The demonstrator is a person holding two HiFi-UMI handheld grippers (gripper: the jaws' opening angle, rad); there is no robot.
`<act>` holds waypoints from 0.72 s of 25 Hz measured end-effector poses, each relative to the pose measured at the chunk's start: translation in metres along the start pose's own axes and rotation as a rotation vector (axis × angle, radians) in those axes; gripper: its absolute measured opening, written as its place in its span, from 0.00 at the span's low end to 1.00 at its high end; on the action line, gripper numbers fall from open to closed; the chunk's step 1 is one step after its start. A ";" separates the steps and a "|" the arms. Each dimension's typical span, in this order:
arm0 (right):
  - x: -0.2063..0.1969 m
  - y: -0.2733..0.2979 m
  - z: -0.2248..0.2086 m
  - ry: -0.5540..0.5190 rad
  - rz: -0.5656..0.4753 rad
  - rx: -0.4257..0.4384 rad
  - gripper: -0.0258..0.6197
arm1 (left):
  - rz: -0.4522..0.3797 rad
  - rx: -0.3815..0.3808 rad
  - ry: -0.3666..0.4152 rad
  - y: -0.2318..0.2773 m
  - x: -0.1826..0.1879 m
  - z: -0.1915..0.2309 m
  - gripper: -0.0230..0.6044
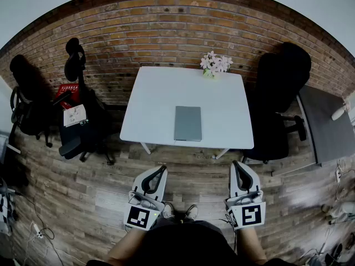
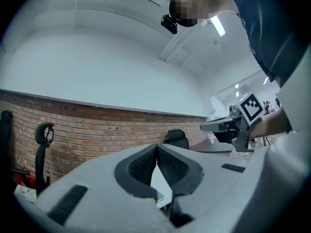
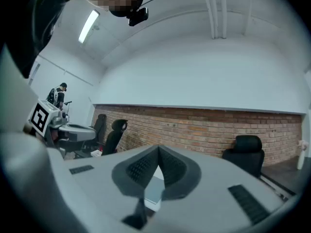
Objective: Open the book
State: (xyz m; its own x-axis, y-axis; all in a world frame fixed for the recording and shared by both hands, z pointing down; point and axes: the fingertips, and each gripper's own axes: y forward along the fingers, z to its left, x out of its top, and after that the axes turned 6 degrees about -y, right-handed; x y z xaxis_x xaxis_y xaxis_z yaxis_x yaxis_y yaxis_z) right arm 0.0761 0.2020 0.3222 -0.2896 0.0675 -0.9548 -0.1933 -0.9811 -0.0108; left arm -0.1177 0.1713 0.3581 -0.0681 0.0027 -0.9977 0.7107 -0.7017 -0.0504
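Left gripper (image 1: 161,169) and right gripper (image 1: 237,165) short of table (image 1: 158,101): book (image 1: 188,123), flowers (image 1: 216,63), chairs (image 1: 280,87) alongside.

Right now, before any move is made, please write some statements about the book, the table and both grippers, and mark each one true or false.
1. The book lies closed on the white table. True.
2. The flowers stand at the table's near edge. False: they stand at its far edge, towards the brick wall.
3. The left gripper holds the book. False: its jaws are together on nothing, short of the table.
4. The right gripper's jaws are together. True.
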 end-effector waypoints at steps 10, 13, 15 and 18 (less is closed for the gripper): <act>0.000 -0.007 -0.003 0.006 -0.018 0.025 0.06 | 0.004 0.042 0.008 -0.010 0.002 -0.006 0.08; 0.000 -0.015 -0.008 0.055 -0.043 0.032 0.06 | 0.013 0.055 0.009 -0.012 0.001 -0.011 0.08; -0.001 -0.019 -0.016 0.074 -0.056 0.032 0.06 | 0.013 0.067 0.009 -0.011 0.002 -0.014 0.08; -0.006 -0.025 -0.025 0.067 -0.055 0.035 0.06 | 0.007 0.087 0.023 -0.011 0.004 -0.019 0.08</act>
State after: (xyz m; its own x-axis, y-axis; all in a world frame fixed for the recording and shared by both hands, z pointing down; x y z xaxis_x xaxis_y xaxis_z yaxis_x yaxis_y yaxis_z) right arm 0.1058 0.2220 0.3208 -0.2143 0.1080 -0.9708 -0.2406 -0.9691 -0.0547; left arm -0.1126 0.1930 0.3536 -0.0471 0.0132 -0.9988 0.6477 -0.7608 -0.0406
